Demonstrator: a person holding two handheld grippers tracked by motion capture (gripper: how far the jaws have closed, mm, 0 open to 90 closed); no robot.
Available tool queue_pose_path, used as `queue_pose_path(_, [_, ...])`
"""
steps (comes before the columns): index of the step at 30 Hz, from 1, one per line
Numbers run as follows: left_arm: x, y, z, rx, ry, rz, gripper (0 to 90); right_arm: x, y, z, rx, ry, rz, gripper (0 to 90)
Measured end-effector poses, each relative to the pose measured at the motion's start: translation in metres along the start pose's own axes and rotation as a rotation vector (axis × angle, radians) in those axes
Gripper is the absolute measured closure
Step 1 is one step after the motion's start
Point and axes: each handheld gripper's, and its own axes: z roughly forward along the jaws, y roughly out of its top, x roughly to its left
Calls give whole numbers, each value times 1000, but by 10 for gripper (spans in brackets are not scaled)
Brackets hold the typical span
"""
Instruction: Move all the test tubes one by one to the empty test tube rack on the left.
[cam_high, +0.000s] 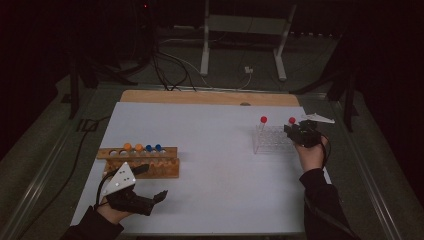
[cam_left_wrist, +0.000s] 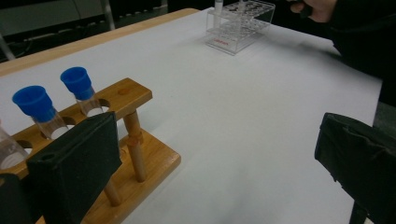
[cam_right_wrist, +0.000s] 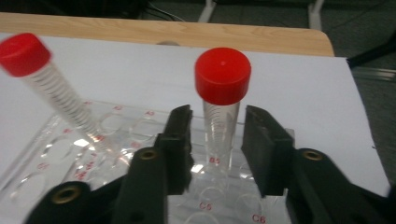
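Note:
A clear plastic rack (cam_high: 270, 142) stands at the table's right with two red-capped tubes in it. One tube (cam_right_wrist: 51, 93) leans left. The other (cam_right_wrist: 222, 84) stands upright in hole B5, between the jaws of my right gripper (cam_right_wrist: 218, 114), which is open with a thin gap on each side. In the high view my right gripper (cam_high: 291, 129) sits at the rack's right end. At the left, a wooden rack (cam_high: 140, 162) holds orange-capped (cam_high: 133, 147) and blue-capped tubes (cam_left_wrist: 77, 81). My left gripper (cam_high: 152, 182) is open and holds nothing, just in front of that rack.
A white sheet (cam_high: 215, 165) covers the table, with a wooden strip (cam_high: 210, 97) bare along the far edge. Beyond it, cables (cam_high: 170, 70) and a stand's metal legs (cam_high: 205, 45) are on the floor. The table's middle lies between the two racks.

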Motion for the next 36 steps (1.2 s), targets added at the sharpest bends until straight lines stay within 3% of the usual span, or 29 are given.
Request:
queue_pose_path(3, [0, 0, 0, 2, -2, -2, 10, 0, 1, 3, 7, -15, -1, 728])
queue_pose_path(11, [1, 0, 1, 9, -7, -2, 10, 1, 6, -3, -11, -22, -1, 744])
queue_pose_path(27, [-4, 5, 4, 21, -39, 5, 11, 9, 40, -58, -120, -21, -67, 745])
queue_pose_path(36, [-7, 11, 8, 33, -67, 11, 10, 25, 47, -81, -145, 27, -117, 745])
